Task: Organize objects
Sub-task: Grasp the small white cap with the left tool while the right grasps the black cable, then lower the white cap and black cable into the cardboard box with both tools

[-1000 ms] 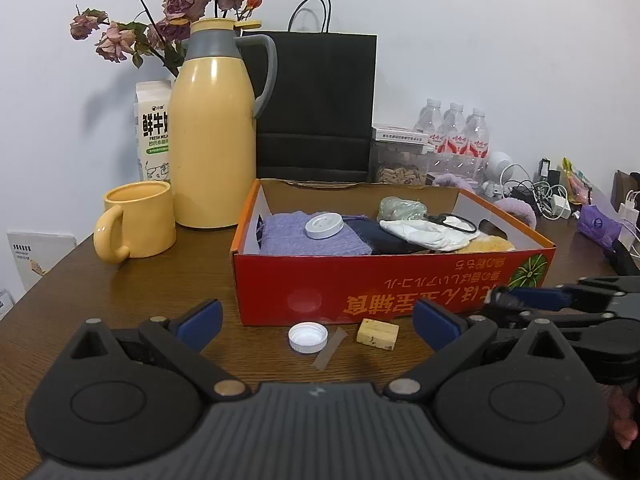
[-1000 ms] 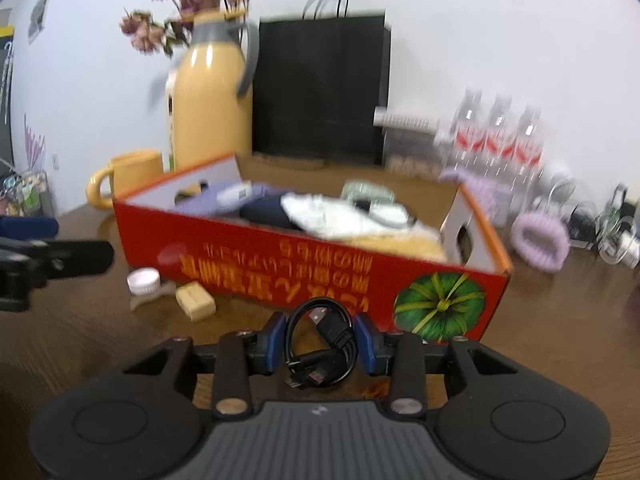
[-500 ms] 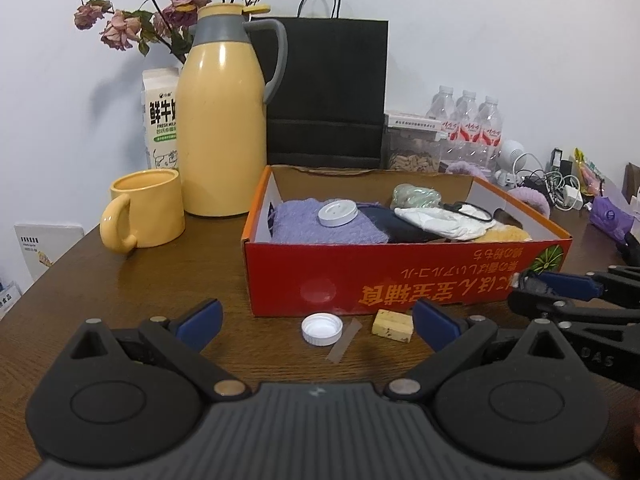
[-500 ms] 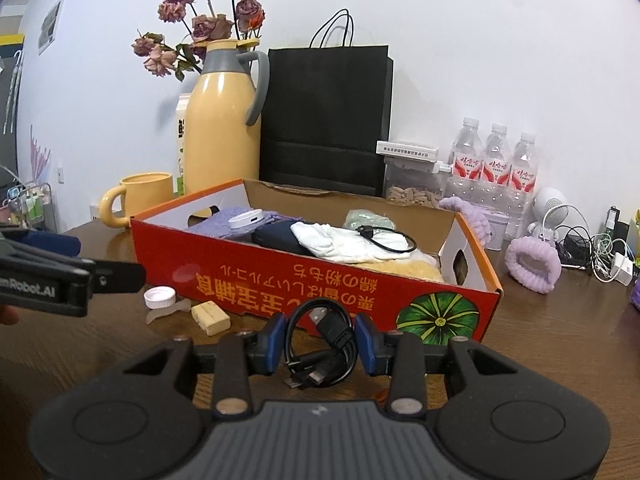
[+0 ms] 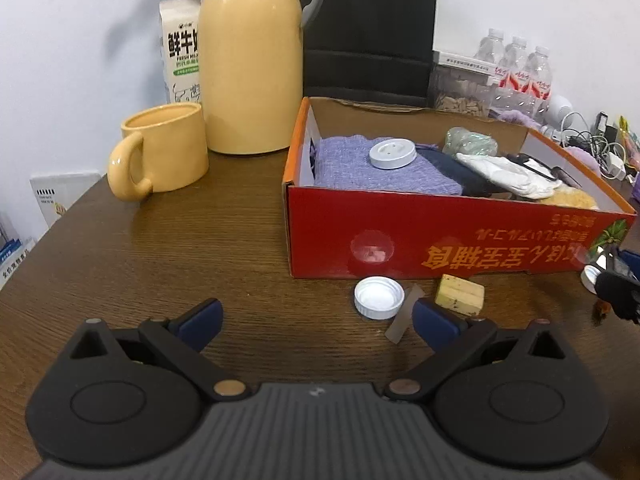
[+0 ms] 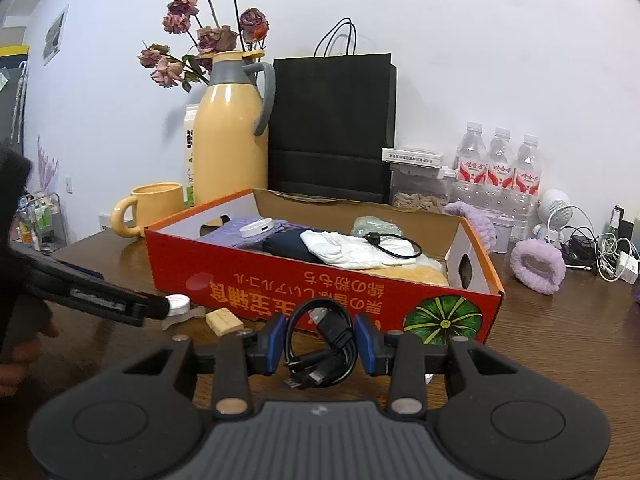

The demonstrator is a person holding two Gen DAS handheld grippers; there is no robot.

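Clamping a coiled black cable point(image 6: 324, 344) between its two blue pads, the right gripper point(image 6: 320, 346) hovers just in front of the red cardboard box point(image 6: 320, 280), jaws closed in on the bundle. Over on the other side, the left gripper point(image 5: 316, 316) has its jaws spread wide with nothing between them, held low over the wooden table point(image 5: 200, 264).

Just ahead of it lie three small things in a row beside the box's front wall: one white bottle cap point(image 5: 379, 297), one strip of tape point(image 5: 404, 314), one yellowish block point(image 5: 460, 294).

Now the box itself: one purple cloth point(image 5: 376, 174) with one round white disc point(image 5: 392, 153) sitting on it, one dark blue item point(image 5: 452, 168), one white cloth point(image 5: 508, 174) with one thin black cord point(image 6: 394, 245) lying on top, one pale green bundle point(image 5: 470, 143), and something yellow point(image 5: 568, 200) at the far end.

Behind: one yellow mug point(image 5: 160, 152), one yellow thermos point(image 5: 252, 56), one milk carton point(image 5: 182, 50), one black paper bag point(image 6: 332, 124), three water bottles point(image 6: 500, 164), one purple headband point(image 6: 538, 266).
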